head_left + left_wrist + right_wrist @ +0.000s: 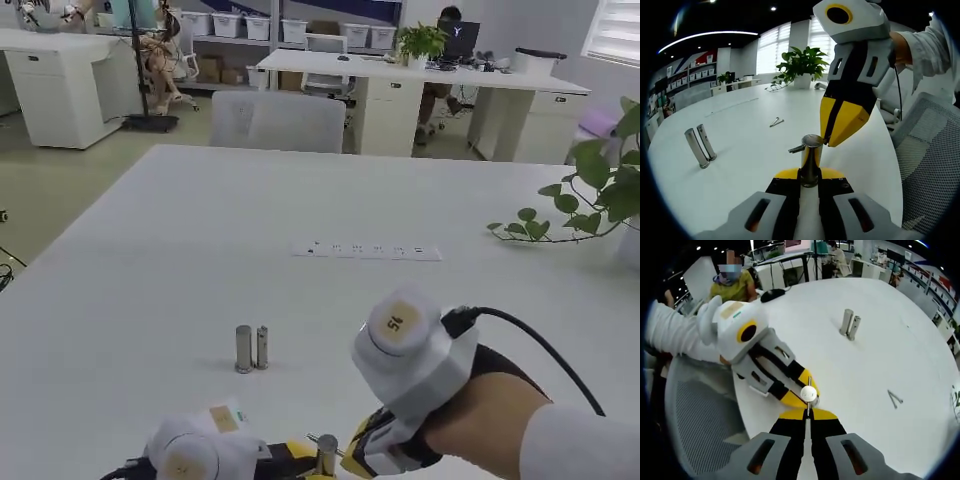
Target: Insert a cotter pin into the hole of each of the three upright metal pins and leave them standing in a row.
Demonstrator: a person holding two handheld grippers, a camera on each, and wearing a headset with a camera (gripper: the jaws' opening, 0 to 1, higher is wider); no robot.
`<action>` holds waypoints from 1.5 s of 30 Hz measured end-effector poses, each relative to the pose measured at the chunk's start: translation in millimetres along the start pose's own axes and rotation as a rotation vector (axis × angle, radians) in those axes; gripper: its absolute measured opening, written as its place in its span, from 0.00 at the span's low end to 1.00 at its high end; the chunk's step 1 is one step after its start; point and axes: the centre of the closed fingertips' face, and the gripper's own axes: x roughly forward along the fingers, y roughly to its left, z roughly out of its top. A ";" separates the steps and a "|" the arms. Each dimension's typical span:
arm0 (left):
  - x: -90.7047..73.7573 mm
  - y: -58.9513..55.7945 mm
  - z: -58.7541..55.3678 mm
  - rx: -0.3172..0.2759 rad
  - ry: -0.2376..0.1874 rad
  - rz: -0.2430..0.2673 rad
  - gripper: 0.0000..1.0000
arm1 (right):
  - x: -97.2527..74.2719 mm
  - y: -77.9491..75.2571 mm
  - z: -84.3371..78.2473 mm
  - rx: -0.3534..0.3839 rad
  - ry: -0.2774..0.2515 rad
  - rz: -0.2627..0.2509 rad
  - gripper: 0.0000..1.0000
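Left gripper [810, 177]: jaws clenched on the lower part of a metal pin, which they hold upright. In the head view the left gripper [297, 455] sits at the bottom edge, on the left.
Right gripper [808, 414]: jaws pressed together on a thin cotter pin. It comes in from the right of the left gripper view [827, 142] with its yellow tips against the top of the held pin.
Held pin [811, 150]: upright between the two grippers at the near edge of the table [300, 210]. Its round top faces the right gripper view [808, 392], and it also shows in the head view [326, 453].
Cotter pin [796, 148]: lies level across the held pin just under its top. One end sticks out on the side away from the right gripper's tips.
Standing pins [244, 348]: two more metal pins, upright and just beside each other, further out on the table and well apart from the grippers [695, 147] [846, 321].
Spare cotter pin [776, 121]: lies flat on the table beyond the grippers, apart from the standing pins [895, 399].
Socket strip [365, 250]: flat on the table, past the standing pins.
Plant [590, 190]: at the table's right edge, with one stem trailing over the top.
Chair [705, 415]: mesh seat below the table edge.
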 end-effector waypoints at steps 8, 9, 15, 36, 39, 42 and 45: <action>0.5 -0.1 -0.1 0.001 0.000 -0.002 0.11 | 2.2 -0.7 3.7 -0.019 0.004 -0.001 0.04; 0.5 -0.1 -0.1 0.001 0.000 -0.002 0.11 | 2.2 -0.8 4.0 -0.022 0.005 -0.001 0.04; 0.8 -0.3 -0.2 0.003 0.000 -0.002 0.11 | 2.8 -0.3 4.9 -0.039 0.018 -0.002 0.04; 1.2 -0.1 -0.3 -0.003 0.000 -0.002 0.11 | -0.2 3.1 0.6 -0.079 -0.004 0.004 0.11; 1.3 0.1 -0.6 -0.003 0.000 -0.001 0.11 | -0.5 1.5 0.0 -0.079 -0.006 -0.005 0.09; 1.3 0.1 -0.5 -0.004 0.001 -0.001 0.11 | -0.8 -0.7 0.4 -0.095 -0.007 -0.014 0.06; 1.2 0.2 -0.7 -0.006 0.000 0.000 0.11 | -0.4 -0.6 1.3 -0.103 -0.007 -0.016 0.06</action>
